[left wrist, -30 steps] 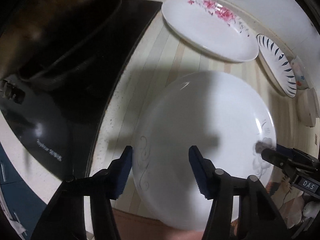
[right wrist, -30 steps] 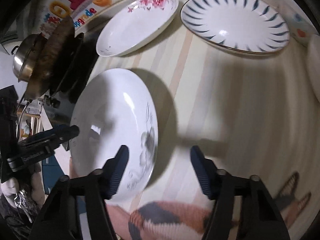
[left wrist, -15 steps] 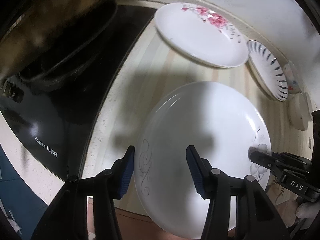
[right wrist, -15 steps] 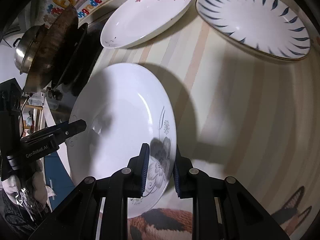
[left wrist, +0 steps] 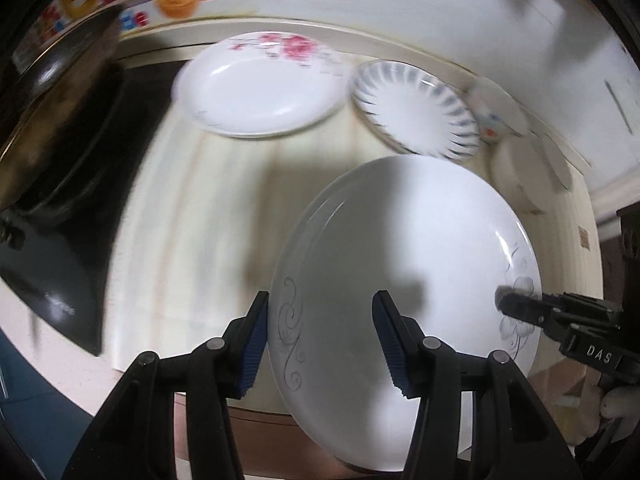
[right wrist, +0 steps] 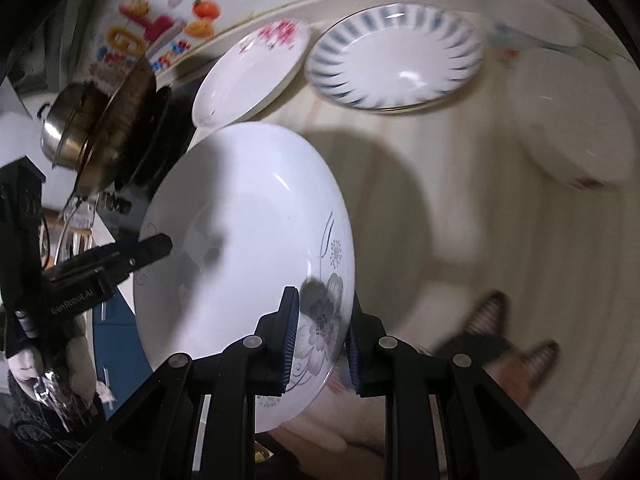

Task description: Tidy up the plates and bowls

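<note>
A large white plate with a grey flower print [left wrist: 404,280] [right wrist: 248,248] is lifted and tilted above the striped counter. My right gripper [right wrist: 320,340] is shut on its flowered rim; it shows in the left wrist view [left wrist: 516,308] at the plate's right edge. My left gripper [left wrist: 320,340] is open, its jaws straddling the plate's left rim with the scroll print without closing on it. A pink-flower plate [left wrist: 260,84] [right wrist: 252,72] and a blue-striped plate [left wrist: 416,116] [right wrist: 396,60] lie at the back of the counter.
A black cooktop [left wrist: 60,240] with a dark pan [left wrist: 52,120] and a steel pot [right wrist: 68,128] is at the left. Small white dishes [left wrist: 516,176] [right wrist: 576,128] sit at the right. A wall with colourful stickers [right wrist: 160,36] runs behind.
The right gripper closed on the plate's flowered rim and lifted and tilted the plate off the counter. Both views swung up toward the wall. The left gripper stayed open.
</note>
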